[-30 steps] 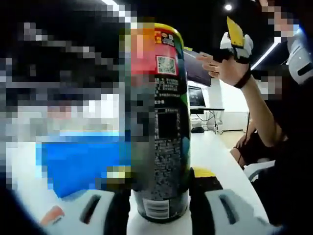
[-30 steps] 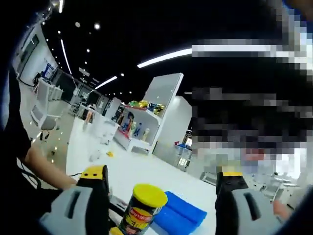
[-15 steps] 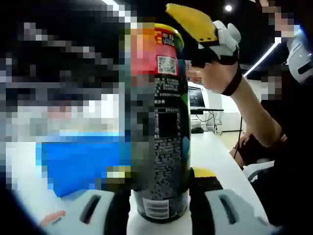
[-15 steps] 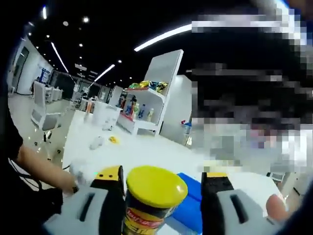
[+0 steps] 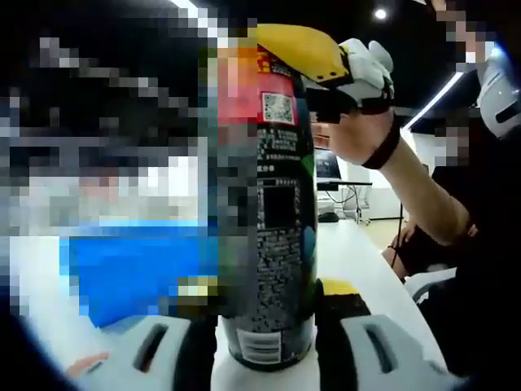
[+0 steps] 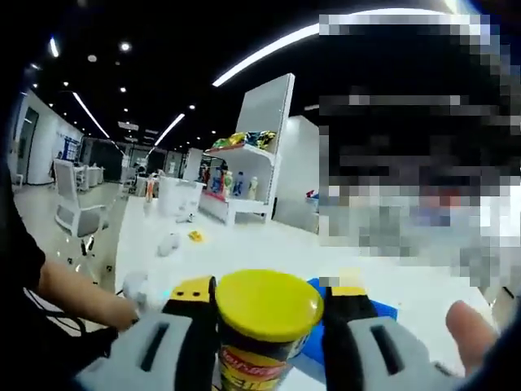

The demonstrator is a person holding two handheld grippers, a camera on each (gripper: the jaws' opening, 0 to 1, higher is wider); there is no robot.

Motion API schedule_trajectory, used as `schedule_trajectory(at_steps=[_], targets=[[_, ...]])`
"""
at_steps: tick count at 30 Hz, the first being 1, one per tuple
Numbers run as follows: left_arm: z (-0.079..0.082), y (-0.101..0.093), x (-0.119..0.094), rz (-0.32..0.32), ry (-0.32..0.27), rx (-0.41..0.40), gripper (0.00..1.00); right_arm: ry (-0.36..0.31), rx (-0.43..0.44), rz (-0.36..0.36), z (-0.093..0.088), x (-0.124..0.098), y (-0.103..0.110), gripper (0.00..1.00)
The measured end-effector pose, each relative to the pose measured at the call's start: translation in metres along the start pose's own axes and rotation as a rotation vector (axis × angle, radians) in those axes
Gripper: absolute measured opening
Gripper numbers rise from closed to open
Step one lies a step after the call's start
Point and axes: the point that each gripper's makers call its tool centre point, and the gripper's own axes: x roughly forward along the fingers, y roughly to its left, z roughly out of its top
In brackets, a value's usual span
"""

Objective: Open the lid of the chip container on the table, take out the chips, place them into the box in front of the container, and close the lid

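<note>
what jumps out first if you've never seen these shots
The tall chip container stands upright in the middle of the left gripper view, clamped near its base by the left gripper. Its bright yellow lid sits low in the right gripper view, with the right gripper closed in on both sides of it. Behind the container lies the blue box on the white table.

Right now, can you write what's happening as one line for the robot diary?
phase: lid grasp | left gripper: shut on can, upright on table | right gripper: shut on lid | lid: still on | box: behind can
</note>
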Motion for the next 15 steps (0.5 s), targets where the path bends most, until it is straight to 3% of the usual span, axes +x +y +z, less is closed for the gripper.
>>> schedule_trajectory(at_steps=[15], targets=[[-0.0006,-0.0028,0.0000,-0.010,-0.004,0.003,0.47,0.031,0.017,-0.012,-0.0006,-0.0012,-0.0006,0.45]])
